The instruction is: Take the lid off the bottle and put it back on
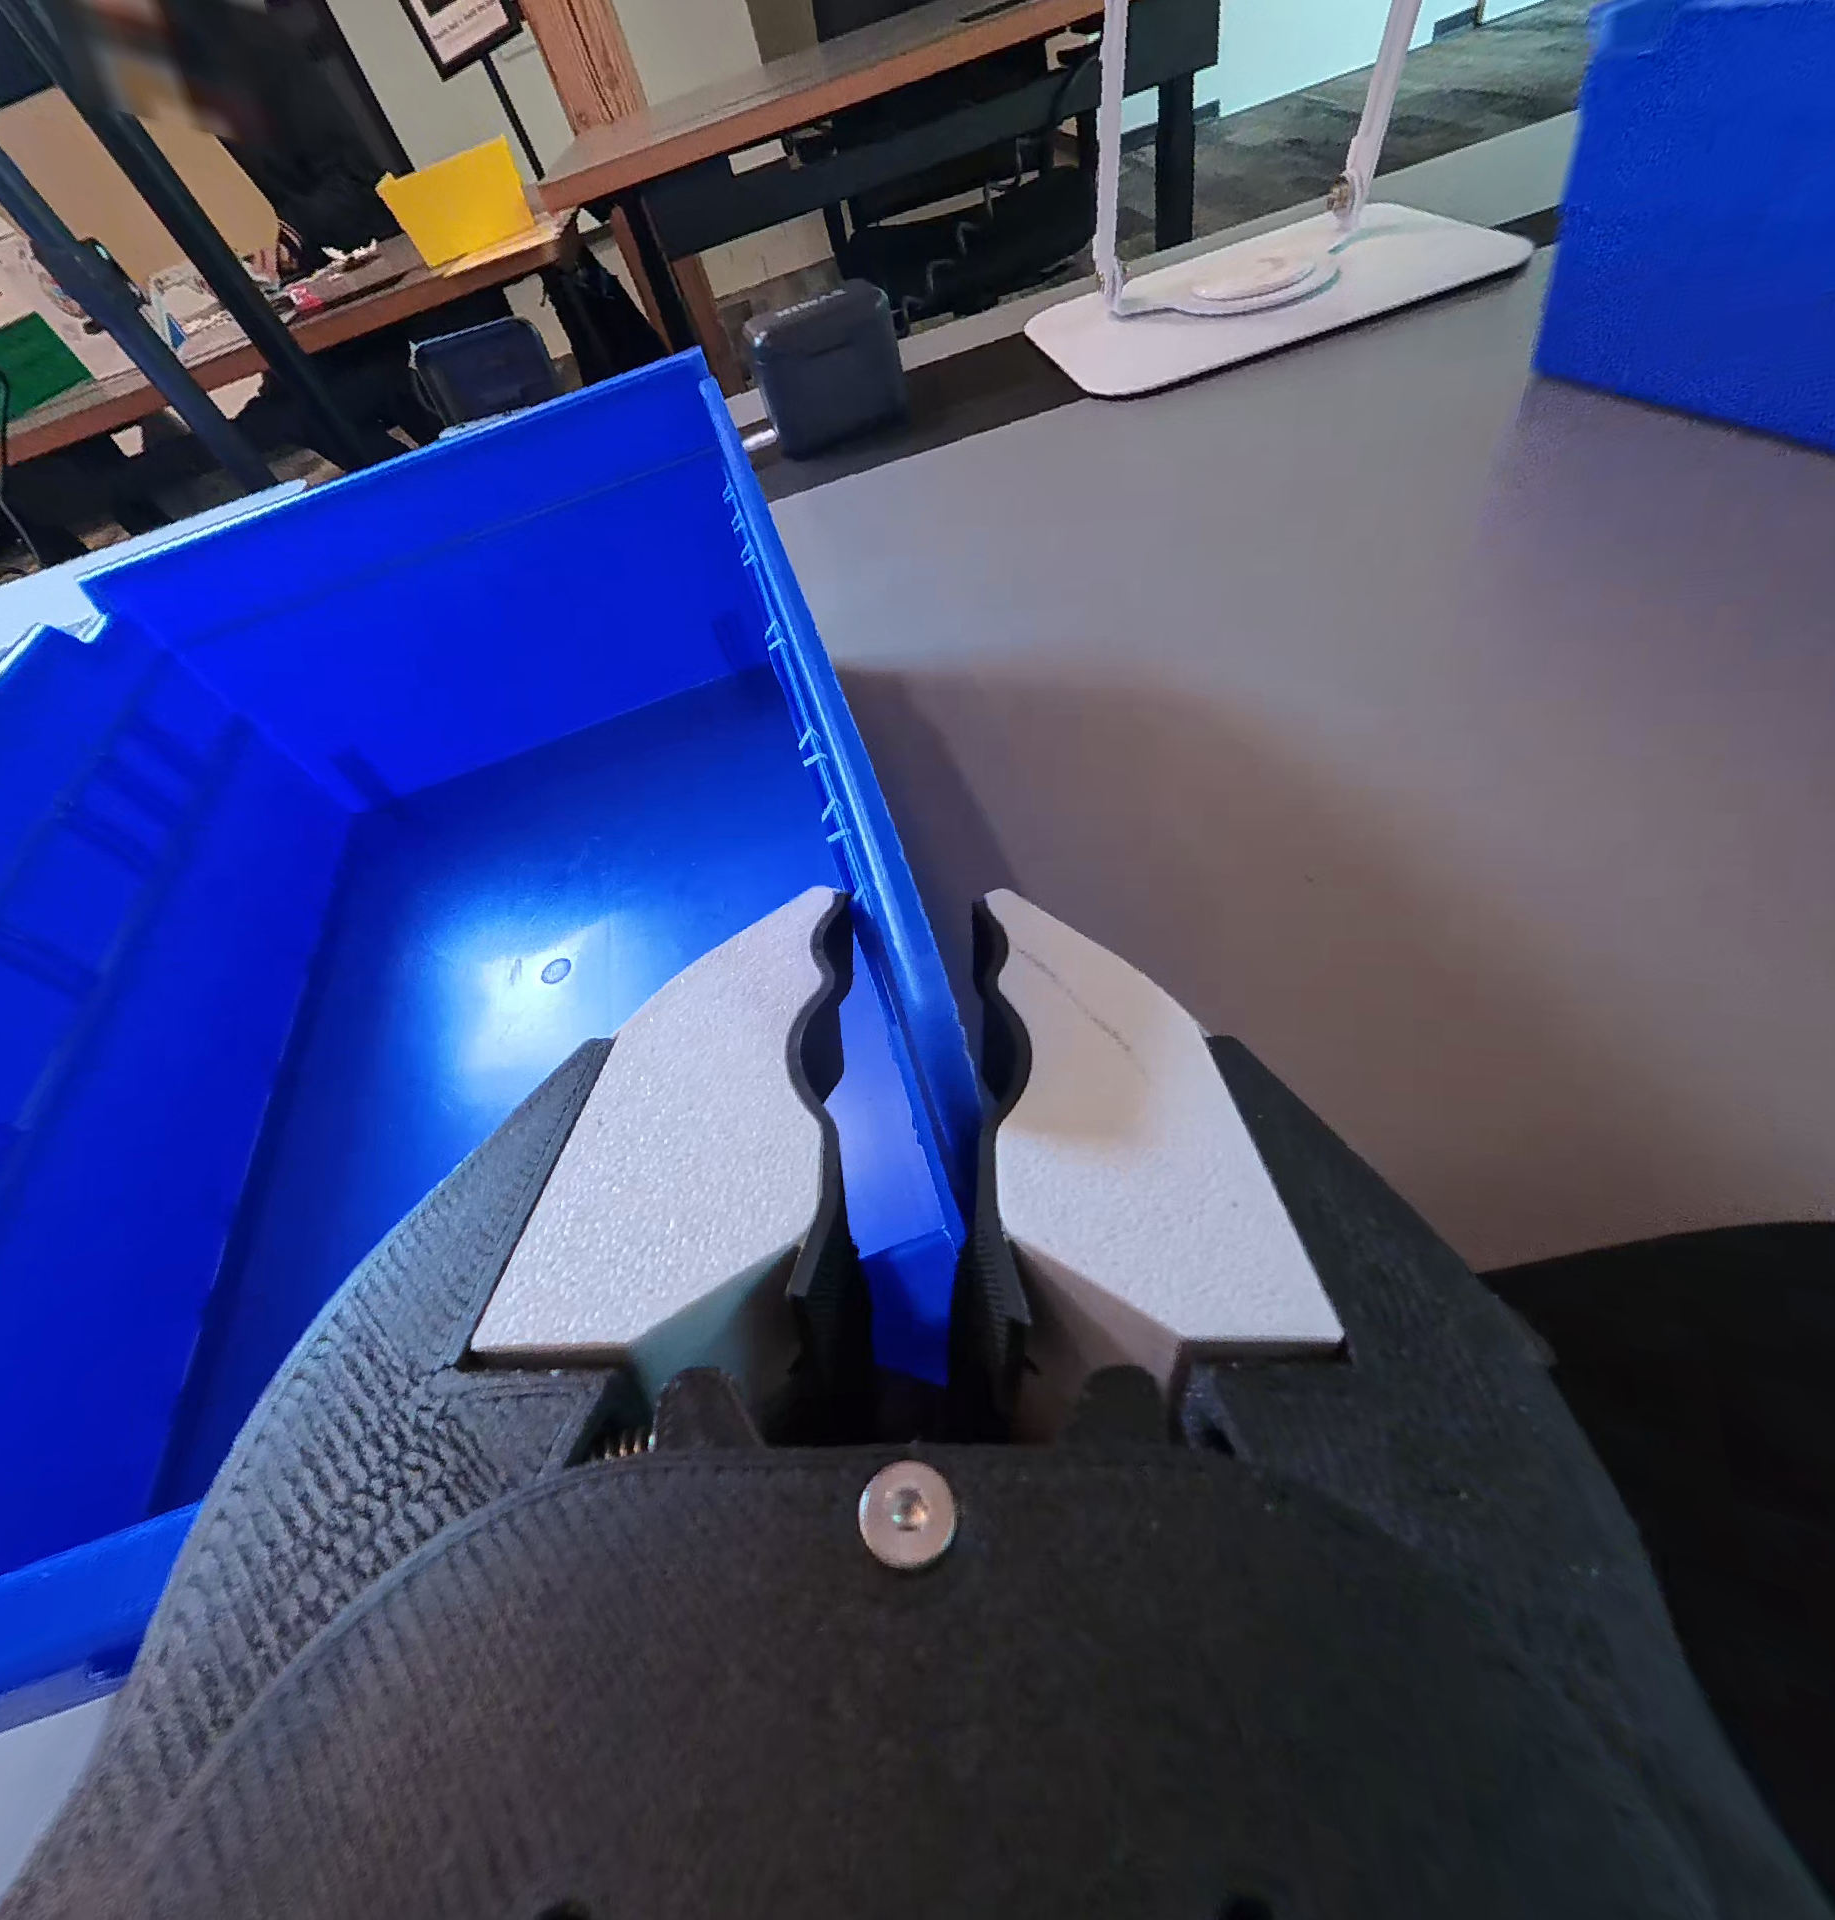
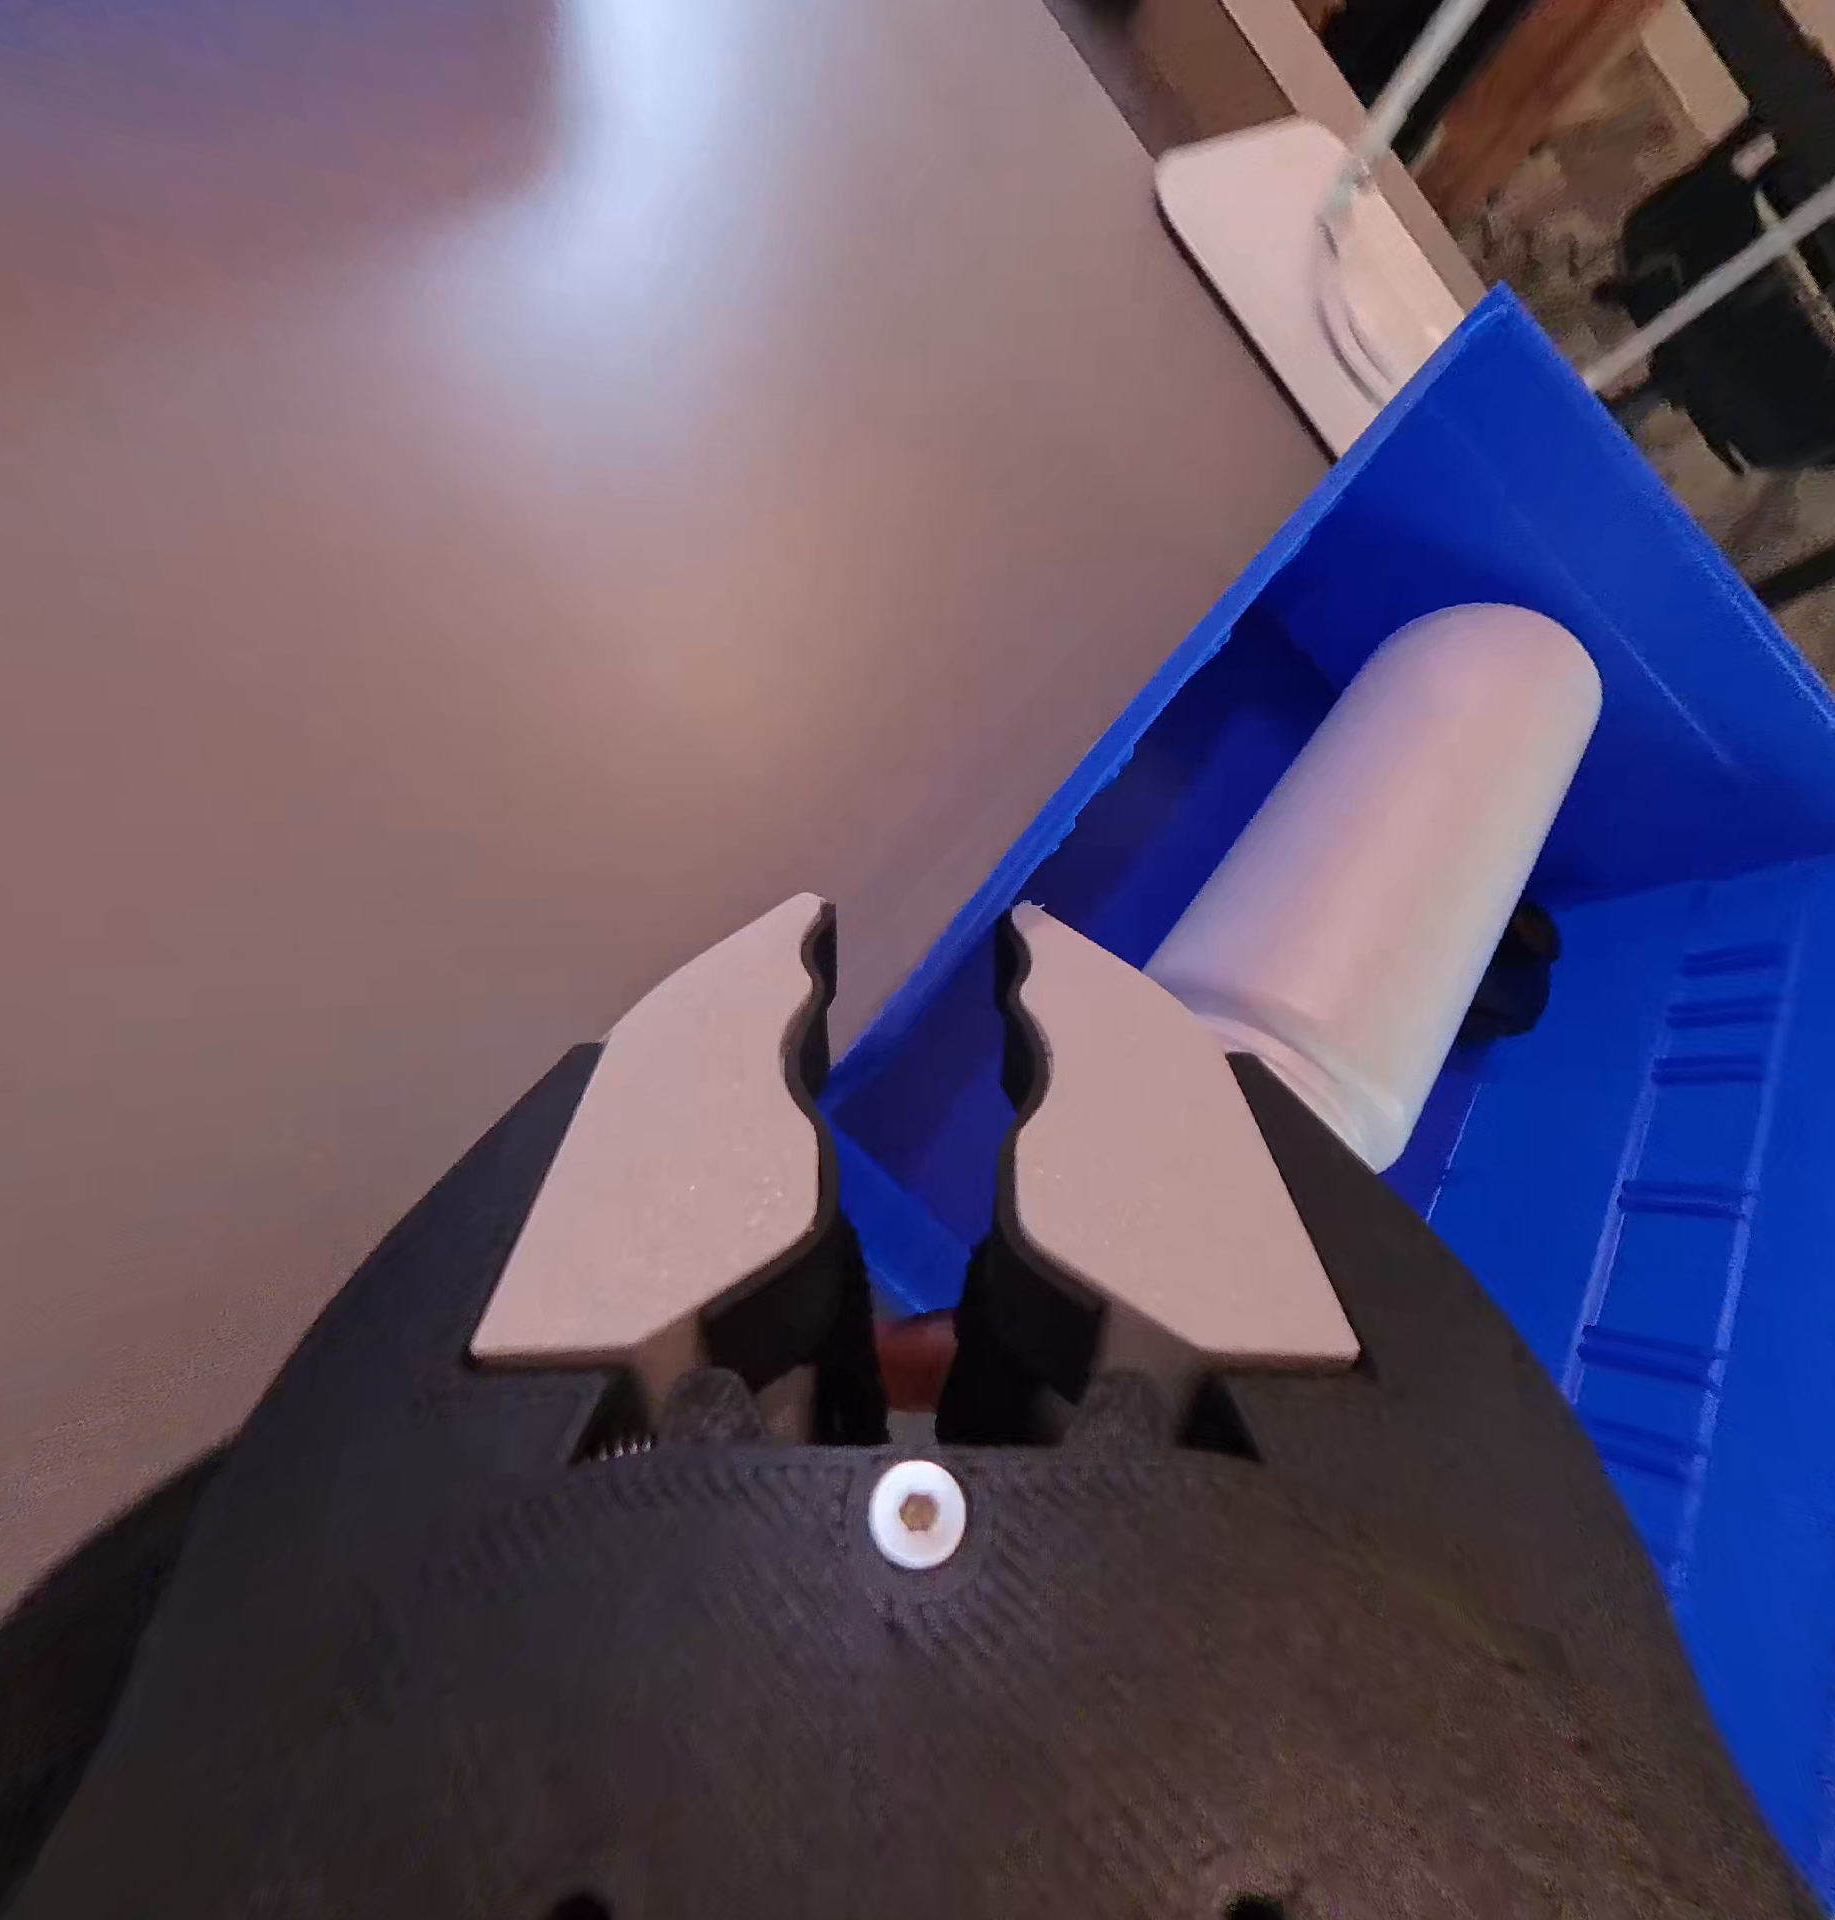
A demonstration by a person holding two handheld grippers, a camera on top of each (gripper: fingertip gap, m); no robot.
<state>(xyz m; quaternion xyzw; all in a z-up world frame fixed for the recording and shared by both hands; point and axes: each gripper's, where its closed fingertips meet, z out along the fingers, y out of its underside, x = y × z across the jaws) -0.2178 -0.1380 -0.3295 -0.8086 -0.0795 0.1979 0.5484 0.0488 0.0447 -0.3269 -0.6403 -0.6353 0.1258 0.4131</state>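
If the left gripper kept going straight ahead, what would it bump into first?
The left gripper already straddles the side wall of the blue bin, which runs between its fingers. Going straight on, it would probably just slide along that wall, toward the bin's far corner.

Bright, even indoor light fills the left wrist view, with a white glare spot on the floor of the blue bin (image 1: 393, 935) at centre left and a broad soft shadow across the grey table (image 1: 1308, 727) at centre right. In the right wrist view the tabletop (image 2: 477, 623) carries a pale sheen at upper left. Wide-angle distortion bends straight lines near the edges, and the right view's upper right corner is smeared with blur.
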